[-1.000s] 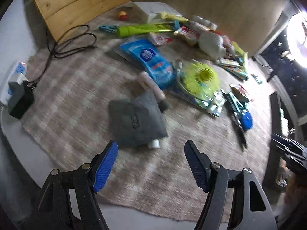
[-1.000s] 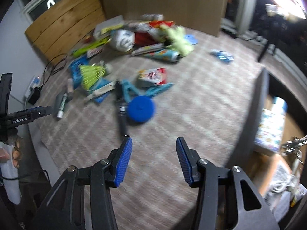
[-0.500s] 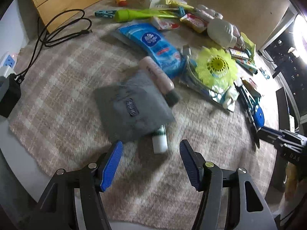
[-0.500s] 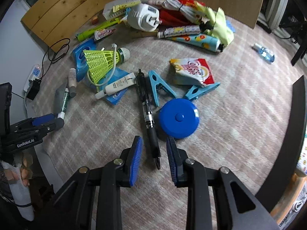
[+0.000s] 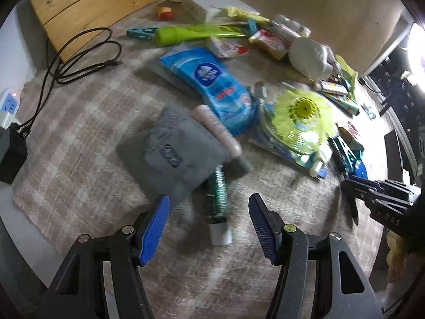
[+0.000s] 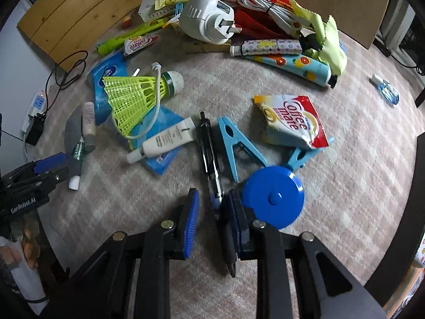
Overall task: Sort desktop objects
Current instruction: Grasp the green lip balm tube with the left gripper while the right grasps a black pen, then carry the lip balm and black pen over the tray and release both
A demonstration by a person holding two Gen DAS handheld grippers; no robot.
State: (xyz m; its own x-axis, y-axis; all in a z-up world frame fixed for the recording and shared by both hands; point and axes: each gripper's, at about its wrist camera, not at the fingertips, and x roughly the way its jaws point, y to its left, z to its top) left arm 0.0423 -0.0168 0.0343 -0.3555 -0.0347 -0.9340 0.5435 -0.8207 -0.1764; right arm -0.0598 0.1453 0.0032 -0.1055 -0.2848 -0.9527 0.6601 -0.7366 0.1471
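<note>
The left hand-held gripper (image 5: 208,212) hangs with its blue pads spread wide over a green marker with a white cap (image 5: 218,204), which lies on the checked cloth (image 5: 79,133) near the bench's front edge; the marker sits between the pads, clear of both. Its far end is tucked under a grey pouch (image 5: 172,154), and a pale pink tube (image 5: 217,130) rests along the pouch's right side, touching a blue tissue pack (image 5: 212,85). The right hand-held gripper (image 6: 211,207) straddles the lower half of a black pen (image 6: 208,146); its jaws are closing, the right pad close against the pen's grip and the left pad still a little apart from it, so the pen is not yet clamped. A round blue tape measure (image 6: 273,196) lies just beside the right pad, touching a light blue clothes peg (image 6: 236,146). Farther in, toward the middle of the bench, lie a white tube (image 6: 164,141), a yellow-green shuttlecock (image 6: 132,95) and a Coffee-mate sachet (image 6: 289,119). A white plug adapter (image 6: 207,20) sits in the clutter along the back edge.
</note>
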